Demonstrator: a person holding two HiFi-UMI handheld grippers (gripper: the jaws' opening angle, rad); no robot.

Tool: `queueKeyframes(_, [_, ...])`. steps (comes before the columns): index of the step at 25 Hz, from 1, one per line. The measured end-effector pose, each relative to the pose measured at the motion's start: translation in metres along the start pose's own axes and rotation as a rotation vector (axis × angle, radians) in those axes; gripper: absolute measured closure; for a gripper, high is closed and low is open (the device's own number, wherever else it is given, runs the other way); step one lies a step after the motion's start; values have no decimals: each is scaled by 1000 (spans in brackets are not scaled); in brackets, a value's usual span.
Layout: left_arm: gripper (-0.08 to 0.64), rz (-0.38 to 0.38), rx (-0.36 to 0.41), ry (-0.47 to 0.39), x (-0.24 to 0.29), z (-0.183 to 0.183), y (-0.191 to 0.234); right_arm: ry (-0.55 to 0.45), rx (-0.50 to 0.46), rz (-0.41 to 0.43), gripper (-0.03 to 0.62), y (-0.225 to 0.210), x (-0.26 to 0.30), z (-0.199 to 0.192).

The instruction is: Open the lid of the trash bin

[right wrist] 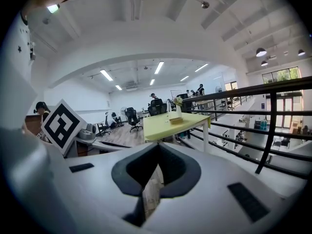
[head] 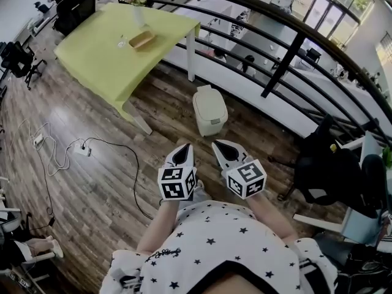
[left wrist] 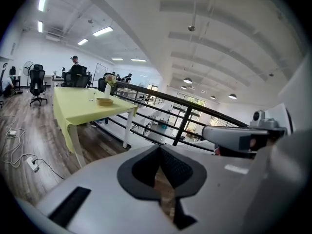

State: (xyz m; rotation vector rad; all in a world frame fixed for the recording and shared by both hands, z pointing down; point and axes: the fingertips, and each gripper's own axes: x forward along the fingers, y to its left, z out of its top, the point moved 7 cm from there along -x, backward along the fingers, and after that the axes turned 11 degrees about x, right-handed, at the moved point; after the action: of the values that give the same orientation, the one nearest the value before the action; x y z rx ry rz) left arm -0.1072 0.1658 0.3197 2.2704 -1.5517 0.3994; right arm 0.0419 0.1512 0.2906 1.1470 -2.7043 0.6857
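cream plastic trash bin [head: 210,110] stands on the wood floor [head: 104,182], lid down, between the yellow-green table [head: 110,48] and the black railing [head: 288,54]. left gripper [head: 182,149] and right gripper [head: 223,146] sit side by side, near the bin, not touching it. both jaw pairs pressed together, nothing between them.

Left tongs [left wrist: 160,148] pressed together; green table [left wrist: 80,109] beyond.
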Motion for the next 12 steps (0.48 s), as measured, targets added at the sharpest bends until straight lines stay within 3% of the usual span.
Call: queueKeyframes(12, [549,-19,19,22,51,26,60,-12,7,-49,598,-22,67,27])
